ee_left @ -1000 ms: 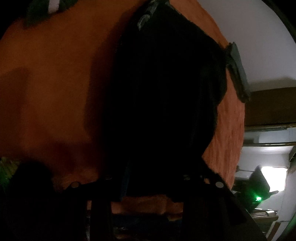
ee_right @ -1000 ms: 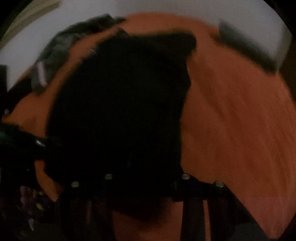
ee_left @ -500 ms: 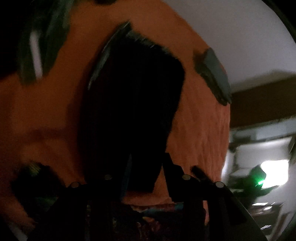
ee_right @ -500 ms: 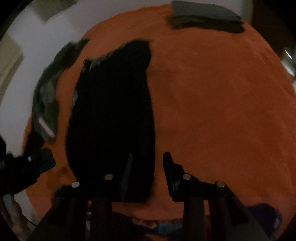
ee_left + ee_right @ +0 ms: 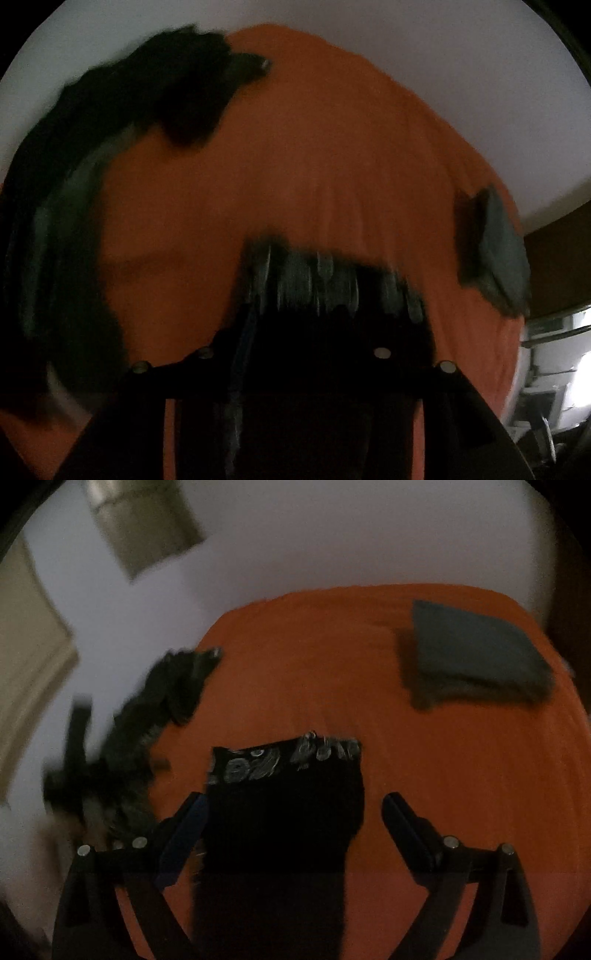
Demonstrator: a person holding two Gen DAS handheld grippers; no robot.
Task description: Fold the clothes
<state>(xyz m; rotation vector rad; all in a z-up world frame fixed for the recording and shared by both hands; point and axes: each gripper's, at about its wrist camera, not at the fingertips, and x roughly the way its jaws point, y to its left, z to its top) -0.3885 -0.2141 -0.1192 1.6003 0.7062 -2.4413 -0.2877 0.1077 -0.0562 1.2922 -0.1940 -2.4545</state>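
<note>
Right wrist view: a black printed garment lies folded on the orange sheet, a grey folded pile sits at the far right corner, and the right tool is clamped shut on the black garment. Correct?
Not quite. The right wrist view shows the right tool opening, its fingers spread wide and clear of the black garment. The garment does lie on the orange sheet, and the grey pile sits at the far right corner.
</note>
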